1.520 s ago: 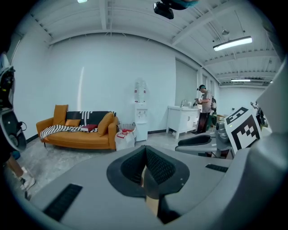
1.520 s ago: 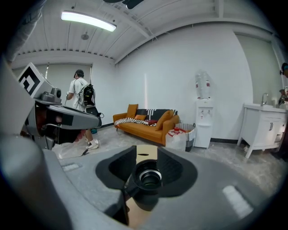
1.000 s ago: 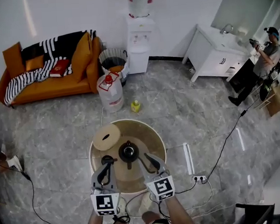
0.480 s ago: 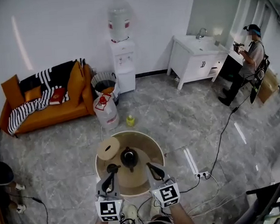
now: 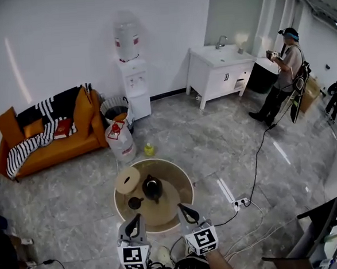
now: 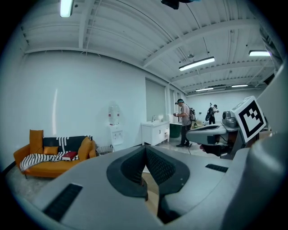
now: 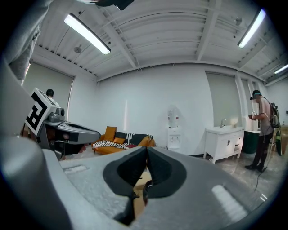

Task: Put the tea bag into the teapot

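A black teapot point(image 5: 152, 188) stands in the middle of the round wooden table point(image 5: 177, 179). A small black lid-like piece point(image 5: 135, 203) lies to its front left and a pale round disc point(image 5: 127, 179) sits at the table's left. I cannot make out a tea bag in any view. My left gripper point(image 5: 135, 219) point(image 6: 145, 150) and right gripper point(image 5: 182, 207) point(image 7: 147, 150) hover at the table's near edge, short of the teapot. Both are shut, tips together, with nothing between them. Both point level across the room.
An orange sofa point(image 5: 42, 137), a water dispenser point(image 5: 131, 76), a large water bottle point(image 5: 118, 141) and a small yellow bottle point(image 5: 149, 149) stand beyond the table. A white sink cabinet point(image 5: 218, 70) and a person point(image 5: 282, 74) are at the back right. Cables and a power strip point(image 5: 240, 201) lie on the floor.
The right gripper's jaws have closed. Both grippers have drawn back from over the table to its near edge, and the head view has lifted to take in more of the room.
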Available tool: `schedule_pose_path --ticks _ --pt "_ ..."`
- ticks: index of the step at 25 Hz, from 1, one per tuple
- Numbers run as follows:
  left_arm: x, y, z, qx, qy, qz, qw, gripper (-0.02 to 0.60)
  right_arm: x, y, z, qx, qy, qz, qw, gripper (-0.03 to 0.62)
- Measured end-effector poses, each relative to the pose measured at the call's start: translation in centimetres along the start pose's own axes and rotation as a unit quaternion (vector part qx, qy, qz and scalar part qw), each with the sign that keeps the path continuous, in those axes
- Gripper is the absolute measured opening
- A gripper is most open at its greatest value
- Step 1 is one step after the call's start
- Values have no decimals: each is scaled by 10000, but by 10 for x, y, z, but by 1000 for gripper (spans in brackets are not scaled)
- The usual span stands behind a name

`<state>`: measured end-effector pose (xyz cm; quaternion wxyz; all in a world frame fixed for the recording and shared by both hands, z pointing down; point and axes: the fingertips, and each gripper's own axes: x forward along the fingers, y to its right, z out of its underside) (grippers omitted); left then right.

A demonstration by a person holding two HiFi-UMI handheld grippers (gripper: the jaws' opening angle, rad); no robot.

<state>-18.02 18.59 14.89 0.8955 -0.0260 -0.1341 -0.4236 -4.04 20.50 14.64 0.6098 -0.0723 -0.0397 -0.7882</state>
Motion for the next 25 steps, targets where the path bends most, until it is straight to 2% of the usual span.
schedule_pose_path --ticks 9,25 --pt "-17 0 5 26 10 214 9998 17 -15 -19 1 -28 -6 195 9998 0" --pt "-18 -1 5 114 2 359 9993 16 -22 -20 -2 2 55 378 9993 0"
